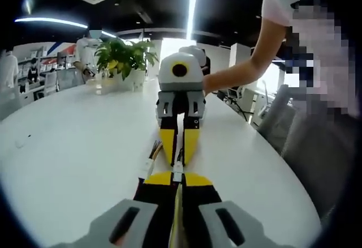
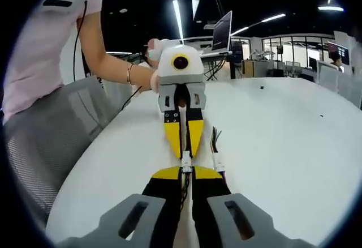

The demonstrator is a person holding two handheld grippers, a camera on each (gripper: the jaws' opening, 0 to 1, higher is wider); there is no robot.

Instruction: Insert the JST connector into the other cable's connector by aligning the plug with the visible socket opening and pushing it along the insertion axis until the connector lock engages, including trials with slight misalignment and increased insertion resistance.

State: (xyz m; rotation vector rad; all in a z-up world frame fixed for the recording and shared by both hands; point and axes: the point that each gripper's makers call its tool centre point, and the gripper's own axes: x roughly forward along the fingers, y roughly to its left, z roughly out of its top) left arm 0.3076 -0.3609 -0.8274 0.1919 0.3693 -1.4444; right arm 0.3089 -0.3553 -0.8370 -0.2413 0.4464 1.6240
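My two grippers face each other tip to tip over a white table [image 1: 73, 152]. My left gripper [image 1: 177, 176], black with yellow tips, is shut on a thin cable that ends in a small white JST connector [image 1: 177, 170]. Facing it, my right gripper [image 1: 177, 158] is shut on the other cable. In the right gripper view, my right gripper [image 2: 186, 172] and my left gripper [image 2: 185, 153] meet at the white connectors [image 2: 186, 161]. I cannot tell whether the plug is seated in the socket.
A spare cable with coloured wires and a white connector [image 1: 153, 154] [image 2: 216, 149] lies on the table beside the jaws. A potted plant [image 1: 125, 58] stands at the far end. A grey mesh chair [image 2: 51, 140] is at the table edge. A person's arm [image 2: 110, 61] holds the left gripper.
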